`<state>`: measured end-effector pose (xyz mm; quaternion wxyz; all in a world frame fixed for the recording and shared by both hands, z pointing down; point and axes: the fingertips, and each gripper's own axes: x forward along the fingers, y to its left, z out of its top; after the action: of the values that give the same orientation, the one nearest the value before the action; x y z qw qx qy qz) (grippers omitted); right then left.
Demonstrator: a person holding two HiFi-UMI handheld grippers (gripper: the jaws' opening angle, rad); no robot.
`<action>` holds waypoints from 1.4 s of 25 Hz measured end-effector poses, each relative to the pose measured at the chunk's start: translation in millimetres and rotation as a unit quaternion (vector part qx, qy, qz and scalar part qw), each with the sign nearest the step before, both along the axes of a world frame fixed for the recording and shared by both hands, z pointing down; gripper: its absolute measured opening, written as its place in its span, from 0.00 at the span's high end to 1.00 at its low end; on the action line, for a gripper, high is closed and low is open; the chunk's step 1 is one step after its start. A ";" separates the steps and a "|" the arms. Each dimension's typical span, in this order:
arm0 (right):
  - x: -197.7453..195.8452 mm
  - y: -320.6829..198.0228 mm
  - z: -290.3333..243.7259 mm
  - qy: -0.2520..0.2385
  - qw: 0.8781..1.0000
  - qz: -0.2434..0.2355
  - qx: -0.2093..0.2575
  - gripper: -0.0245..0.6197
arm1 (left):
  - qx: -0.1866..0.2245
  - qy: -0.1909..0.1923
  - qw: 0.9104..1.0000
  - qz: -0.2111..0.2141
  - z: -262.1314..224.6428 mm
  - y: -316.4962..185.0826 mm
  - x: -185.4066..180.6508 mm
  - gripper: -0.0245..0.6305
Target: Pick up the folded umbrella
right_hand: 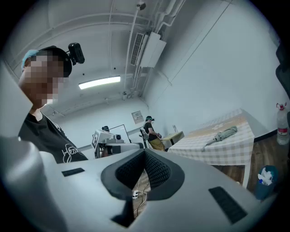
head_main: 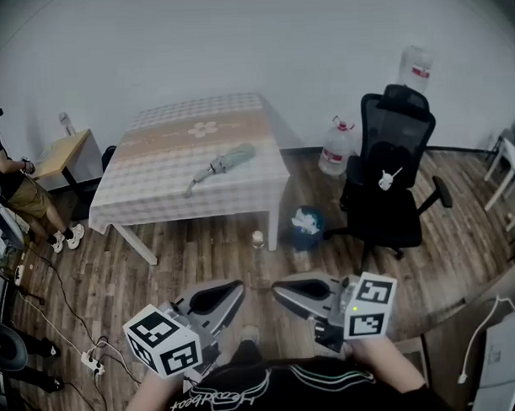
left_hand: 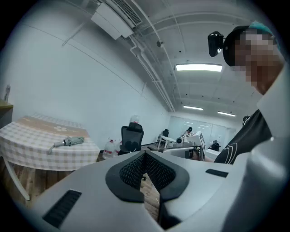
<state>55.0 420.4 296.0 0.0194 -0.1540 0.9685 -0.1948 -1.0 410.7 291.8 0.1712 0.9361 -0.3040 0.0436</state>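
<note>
Grey folded umbrella [head_main: 225,164] lying on a checked table [head_main: 156,191] at eleven o'clock, left gripper [head_main: 229,292] at seven, right gripper [head_main: 286,290] at five (both claws pressed together, empty).

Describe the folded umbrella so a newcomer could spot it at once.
Find the checked-cloth table near the white wall. The folded umbrella lies diagonally toward its right edge. It is slim and grey-green, and the only loose object on the tabletop.

Plain white wall [head_main: 235,41], wood-plank floor [head_main: 192,262], counter [head_main: 147,175] under a checked cloth, small wooden side table [head_main: 60,152] to its left, black office chair [head_main: 391,179] to its right, water jugs [head_main: 336,149] by the wall, ceiling strip light [left_hand: 198,67], high air-conditioning unit [right_hand: 152,50], power strip [head_main: 90,360] on the floor
</note>
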 end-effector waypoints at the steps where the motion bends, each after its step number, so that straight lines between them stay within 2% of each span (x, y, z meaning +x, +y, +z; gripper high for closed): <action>1: -1.5 -2.2 -0.8 0.000 1.000 0.000 0.000 0.95 | -0.001 0.002 1.000 0.001 0.0 -1.9 -1.2 0.97; 6: -8.2 -10.3 1.7 0.007 1.000 0.000 -0.001 0.95 | -0.002 0.011 1.000 0.003 -0.2 -11.8 -5.9 0.97; 13: 6.1 -29.1 1.1 -0.018 0.999 0.031 -0.013 0.95 | 0.002 0.016 1.000 0.025 -0.7 -27.8 9.3 0.97; 22: 10.9 -64.9 17.6 -0.012 0.998 0.055 -0.024 0.95 | -0.003 0.017 0.999 0.045 11.4 -63.5 16.6 0.97; 29: 2.6 -114.9 18.9 -0.005 0.998 0.063 -0.029 0.95 | -0.008 0.014 0.998 0.056 14.3 -115.8 9.2 0.97; 35: -8.5 -185.6 33.7 -0.002 0.996 0.073 -0.054 0.95 | -0.021 0.004 0.998 0.066 29.5 -186.9 -0.5 0.97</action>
<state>46.5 234.8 329.7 0.0273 -0.2245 0.9426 -0.2455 -1.5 223.8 321.3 0.1891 0.9505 -0.2399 0.0573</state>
